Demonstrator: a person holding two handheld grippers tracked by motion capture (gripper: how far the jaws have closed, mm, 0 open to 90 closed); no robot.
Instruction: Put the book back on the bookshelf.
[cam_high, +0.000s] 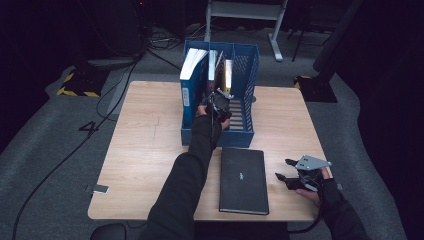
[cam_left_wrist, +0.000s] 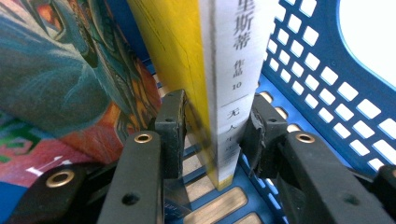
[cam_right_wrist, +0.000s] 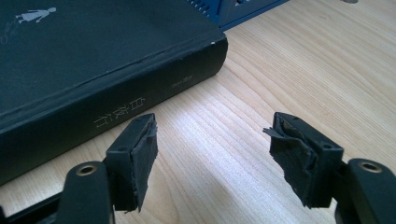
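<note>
On the wooden table (cam_high: 150, 145) in a dark room, the left gripper (cam_left_wrist: 212, 135) had its jaws around the spine of a yellow book (cam_left_wrist: 205, 70) upright in the blue file rack (cam_high: 250, 75), seemingly touching it; stiff, light, best pinched low; right gripper (cam_right_wrist: 212, 154) lay open beside the black book (cam_right_wrist: 93, 60).

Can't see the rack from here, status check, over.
Left claw around yellow book in blue rack, pads at both faces, grip unconfirmed. Right claw open over table beside black book. Nothing in the way.
</note>
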